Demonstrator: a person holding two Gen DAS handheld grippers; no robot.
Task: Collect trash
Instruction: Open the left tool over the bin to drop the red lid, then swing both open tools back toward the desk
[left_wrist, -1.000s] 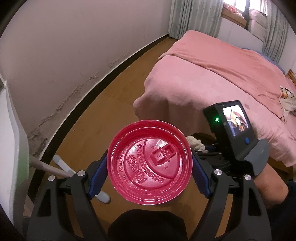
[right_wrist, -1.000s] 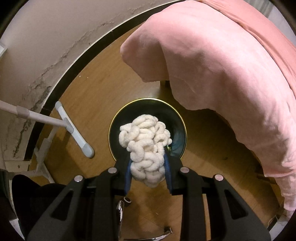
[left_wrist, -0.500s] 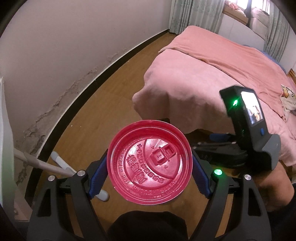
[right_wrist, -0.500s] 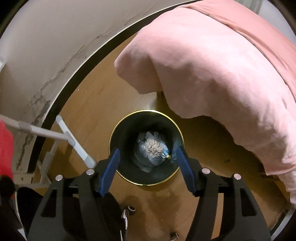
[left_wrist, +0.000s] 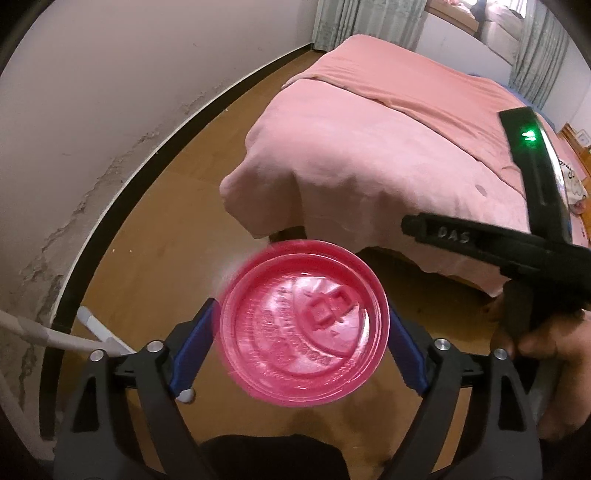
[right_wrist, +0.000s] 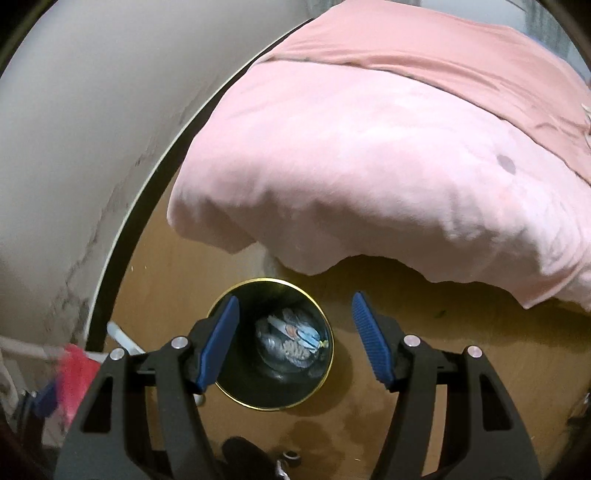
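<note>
A red plastic cup lid (left_wrist: 304, 328) sits between the blue pads of my left gripper (left_wrist: 301, 314). It is blurred and turned askew while the jaws are opening, and the pads no longer seem to press it. My right gripper (right_wrist: 295, 297) hangs open and empty over a black bin with a gold rim (right_wrist: 325, 373). Inside the bin lie a white puffy wad and wrappers (right_wrist: 291, 339). The red lid (right_wrist: 75, 373) also shows blurred at the left edge of the right wrist view. A hand (left_wrist: 546, 339) holds the right gripper's black body (left_wrist: 517, 251).
A bed with a pink cover (right_wrist: 369, 147) overhangs the wooden floor (left_wrist: 166, 240) just beyond the bin. A white tube frame (left_wrist: 55, 336) stands by the wall with its dark baseboard (left_wrist: 110, 206). Small dark bits (right_wrist: 290, 454) lie on the floor near the bin.
My right gripper let go of the white puffy wad, which dropped into the bin, then rose and rolled. The left jaws widened and the red lid turned and blurred between them.
</note>
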